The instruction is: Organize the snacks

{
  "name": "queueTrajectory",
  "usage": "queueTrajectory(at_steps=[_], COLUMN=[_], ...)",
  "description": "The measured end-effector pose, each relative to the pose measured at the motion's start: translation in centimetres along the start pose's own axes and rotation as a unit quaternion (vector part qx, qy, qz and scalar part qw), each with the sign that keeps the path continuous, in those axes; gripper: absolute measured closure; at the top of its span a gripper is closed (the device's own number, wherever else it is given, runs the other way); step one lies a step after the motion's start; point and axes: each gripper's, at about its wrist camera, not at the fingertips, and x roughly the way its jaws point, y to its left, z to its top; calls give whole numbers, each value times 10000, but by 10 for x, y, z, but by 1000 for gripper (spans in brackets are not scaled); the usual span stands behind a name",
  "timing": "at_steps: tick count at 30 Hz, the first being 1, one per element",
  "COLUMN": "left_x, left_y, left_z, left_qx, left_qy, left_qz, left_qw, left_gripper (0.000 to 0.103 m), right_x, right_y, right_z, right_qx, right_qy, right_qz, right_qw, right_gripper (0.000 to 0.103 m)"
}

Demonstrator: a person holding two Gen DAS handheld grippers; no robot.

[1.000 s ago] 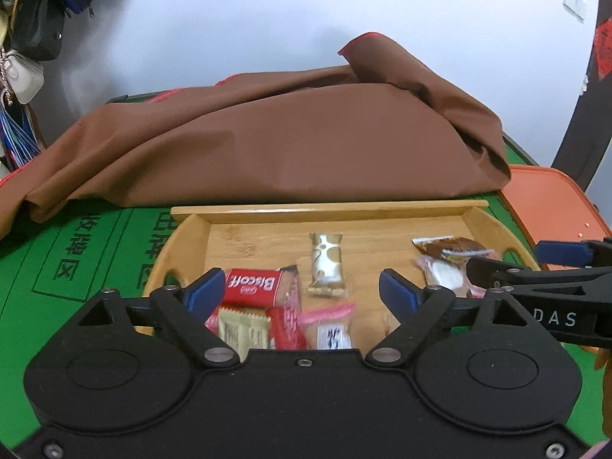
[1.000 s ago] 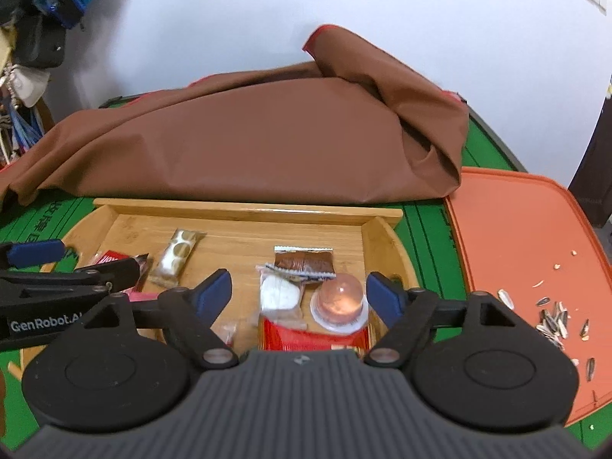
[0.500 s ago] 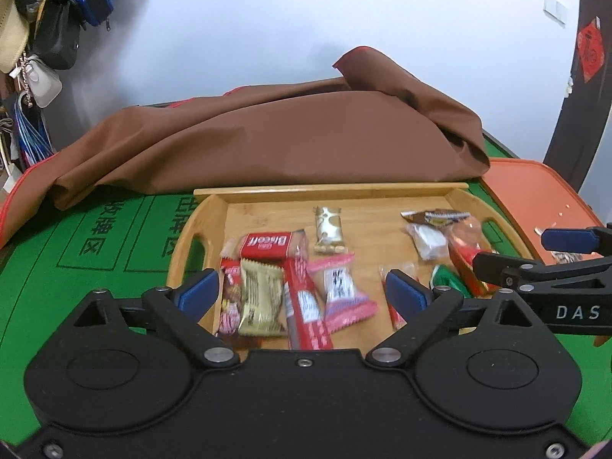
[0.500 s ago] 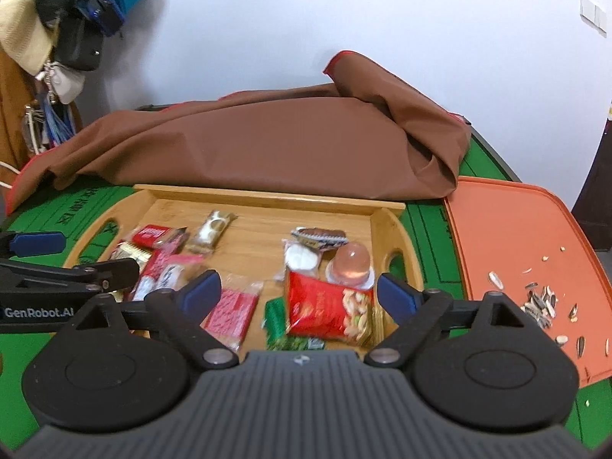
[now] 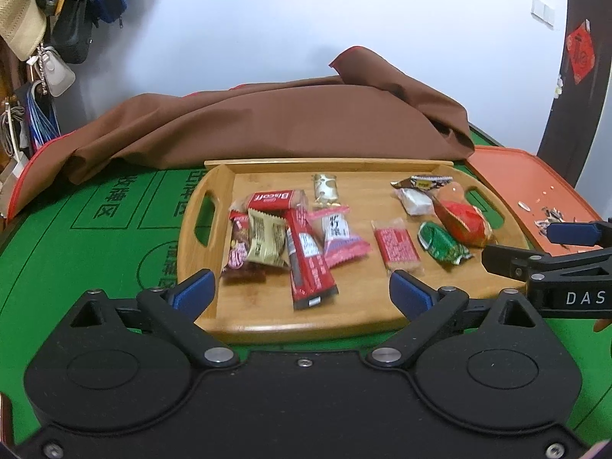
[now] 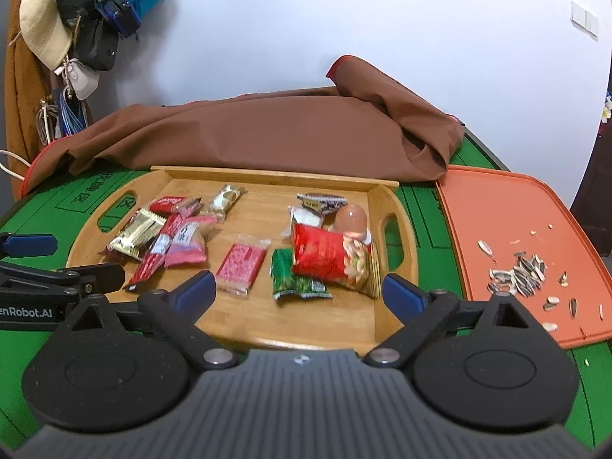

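Both grippers are hanging over the near edge of the bamboo tray (image 5: 214, 267), side by side. The left gripper (image 5: 302, 292) has just been opening; its blue pads are spread wide, nothing between them. Same for the right gripper (image 6: 300, 292): jaws just opened out, empty.

Right ahead of the left one: a long red bar (image 5: 310, 260), a pink candy pack (image 5: 338, 235) and a beige wrapper (image 5: 266, 243), with the Biscoff biscuit (image 5: 273, 199) behind. Ahead of the right one: a red peanut bag (image 6: 332, 258) on a green packet (image 6: 292, 279), a jelly cup (image 6: 352, 222) past that. Farther back lies the brown cloth (image 6: 267, 134). Off to the right, an orange tray (image 6: 505, 210) with sunflower seed shells (image 6: 520, 271).
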Motion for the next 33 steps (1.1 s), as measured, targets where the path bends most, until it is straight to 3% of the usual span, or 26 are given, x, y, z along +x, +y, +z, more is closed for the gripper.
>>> queueTrajectory(at_steps=[18, 33], left_x=[-6, 8], left_y=[1, 6], left_z=[-54, -72], left_qx=[-149, -276], left_qy=[215, 497], left_qz=[268, 576], left_qw=[9993, 9967], left_gripper=[4, 2], right_x=[-15, 0], right_y=[15, 22], right_z=[-56, -78], right_qx=[-48, -38], right_qy=[183, 569], right_qz=[-75, -297], right_qw=[9998, 9979], right_gripper=[1, 0])
